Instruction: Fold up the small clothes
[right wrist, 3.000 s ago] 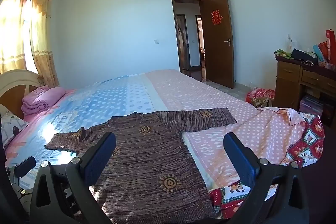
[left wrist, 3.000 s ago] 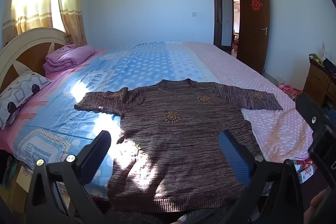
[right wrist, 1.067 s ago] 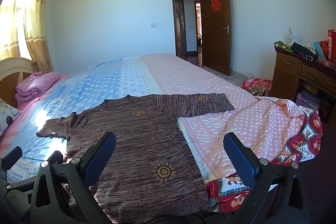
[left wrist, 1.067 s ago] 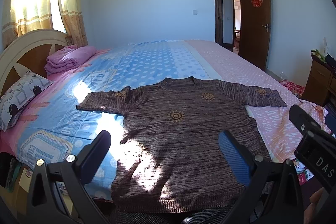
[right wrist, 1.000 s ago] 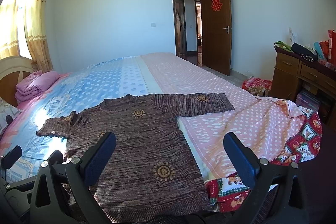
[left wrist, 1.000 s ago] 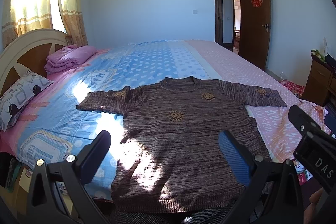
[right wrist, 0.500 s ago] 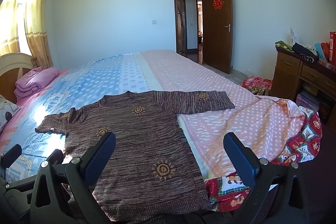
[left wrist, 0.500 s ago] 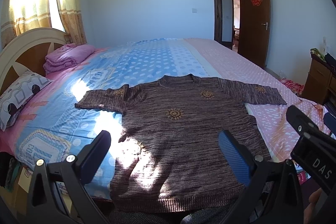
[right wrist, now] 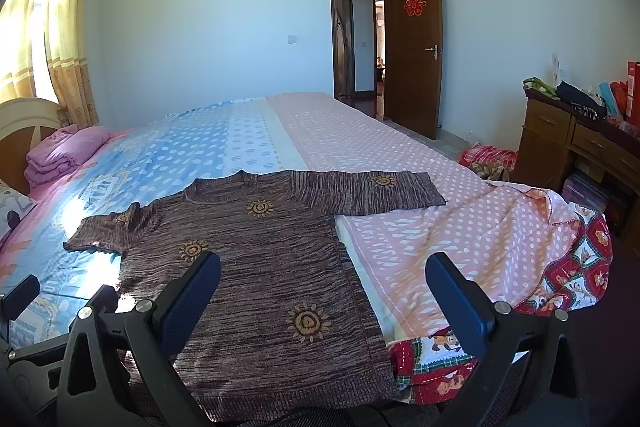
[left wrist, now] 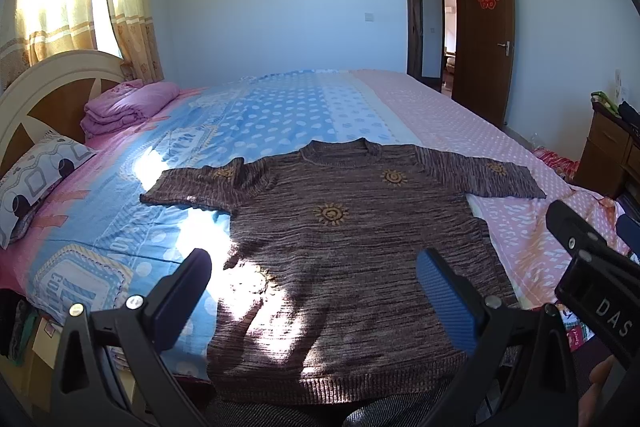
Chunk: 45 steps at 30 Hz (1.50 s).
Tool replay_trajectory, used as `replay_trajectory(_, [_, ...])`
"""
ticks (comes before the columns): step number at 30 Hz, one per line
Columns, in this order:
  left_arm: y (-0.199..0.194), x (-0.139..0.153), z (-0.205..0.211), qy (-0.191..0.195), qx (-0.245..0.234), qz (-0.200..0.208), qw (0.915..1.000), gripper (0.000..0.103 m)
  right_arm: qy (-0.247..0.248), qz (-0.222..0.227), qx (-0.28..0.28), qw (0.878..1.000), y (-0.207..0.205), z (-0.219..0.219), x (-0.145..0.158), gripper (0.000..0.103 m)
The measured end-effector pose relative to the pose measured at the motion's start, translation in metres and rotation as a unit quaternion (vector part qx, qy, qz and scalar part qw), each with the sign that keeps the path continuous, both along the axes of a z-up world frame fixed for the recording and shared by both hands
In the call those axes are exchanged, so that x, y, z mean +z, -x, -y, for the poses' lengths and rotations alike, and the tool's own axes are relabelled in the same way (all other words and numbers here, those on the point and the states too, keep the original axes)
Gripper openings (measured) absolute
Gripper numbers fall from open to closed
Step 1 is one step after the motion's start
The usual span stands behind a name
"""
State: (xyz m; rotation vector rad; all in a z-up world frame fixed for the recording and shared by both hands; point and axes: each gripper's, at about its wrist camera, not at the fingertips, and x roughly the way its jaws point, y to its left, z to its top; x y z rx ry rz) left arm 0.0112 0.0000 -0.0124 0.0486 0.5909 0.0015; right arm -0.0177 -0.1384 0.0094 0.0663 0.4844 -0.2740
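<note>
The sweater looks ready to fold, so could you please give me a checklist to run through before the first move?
1. Sweater spread flat, face up on the bed: ok.
2. Both sleeves laid out: not ok; the right sleeve lies straight, the left sleeve is bunched.
3. Left hand-held gripper open and holding nothing: ok.
4. Right hand-held gripper open and holding nothing: ok.
5. Hem within reach: ok, it lies at the near bed edge.
6. Nothing lying on the sweater: ok.
</note>
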Motion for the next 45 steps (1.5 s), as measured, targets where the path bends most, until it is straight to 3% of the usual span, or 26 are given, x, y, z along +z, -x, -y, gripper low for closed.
replay_trajectory(12, [-0.015,-0.004,-0.009,0.005,-0.001,0.007,1.0000,0.103,0.021,-0.007,0.000,1.000,-0.017,0.009,-0.007,0.102])
replay_trajectory(17, [-0.039,-0.011,-0.023,0.038,-0.030,-0.002,0.9988,0.103,0.039,0.017,0.027,0.999,-0.037,0.026,-0.010,0.102])
replay_trajectory(20, [-0.059,-0.018,-0.030,0.055,-0.052,0.001,0.9972,0.103,0.061,0.021,0.026,0.998,-0.061,0.047,-0.009,0.102])
replay_trajectory(22, [-0.078,-0.025,-0.034,0.051,-0.041,-0.012,0.9978,0.103,0.063,0.010,0.010,0.998,-0.083,0.072,-0.007,0.102])
replay_trajectory(26, [-0.117,-0.040,-0.041,0.029,-0.019,-0.032,0.9989,0.103,0.002,-0.001,-0.022,1.000,-0.121,0.139,-0.006,0.101])
replay_trajectory(29, [-0.143,-0.050,-0.047,0.000,-0.009,-0.045,0.9990,0.103,-0.052,-0.009,-0.051,0.997,-0.145,0.187,-0.008,0.094])
replay_trajectory(31, [-0.158,-0.055,-0.051,-0.012,-0.002,-0.053,0.9985,0.103,-0.088,-0.019,-0.071,0.993,-0.166,0.221,-0.012,0.080])
replay_trajectory(33, [-0.172,-0.059,-0.056,-0.018,0.003,-0.056,0.9982,0.103,-0.107,-0.031,-0.093,0.989,-0.184,0.246,-0.017,0.072])
replay_trajectory(36, [-0.191,-0.066,-0.065,-0.023,0.012,-0.060,0.9979,0.103,-0.140,-0.042,-0.127,0.981,-0.213,0.279,-0.033,0.071])
replay_trajectory(38, [-0.204,-0.072,-0.069,-0.026,0.017,-0.063,0.9975,0.103,-0.165,-0.052,-0.133,0.976,-0.231,0.293,-0.047,0.067])
replay_trajectory(43, [-0.234,-0.095,-0.084,-0.007,0.031,-0.089,0.9955,0.103,-0.180,-0.106,-0.143,0.967,-0.277,0.308,-0.088,0.043])
replay_trajectory(45, [-0.242,-0.103,-0.087,0.005,0.034,-0.098,0.9946,0.103,-0.179,-0.117,-0.146,0.966,-0.289,0.313,-0.100,0.043])
